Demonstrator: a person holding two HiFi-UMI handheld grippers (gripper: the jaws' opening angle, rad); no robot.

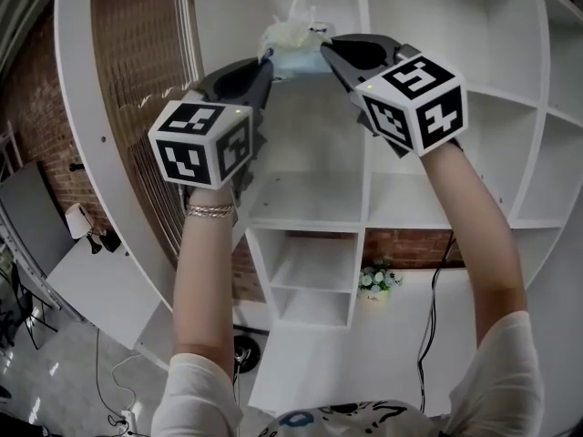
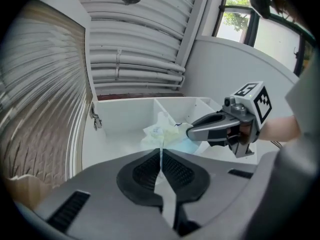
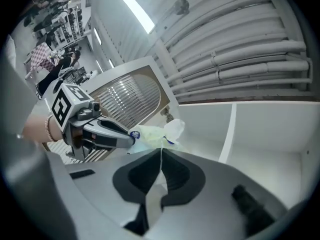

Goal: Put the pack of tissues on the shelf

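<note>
Both left gripper [image 1: 268,63] and right gripper [image 1: 326,51] pinch tissue pack [image 1: 293,42] (fingers clamped); shelf [image 1: 319,189] behind.

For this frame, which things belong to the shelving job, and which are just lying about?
Part of the job:
- pack of tissues, pinched by its wrapper in the left gripper and the right gripper
- white shelf unit, right in front

Lying about:
- small pot of flowers
- black cable
- slatted panel
- brick wall
</note>
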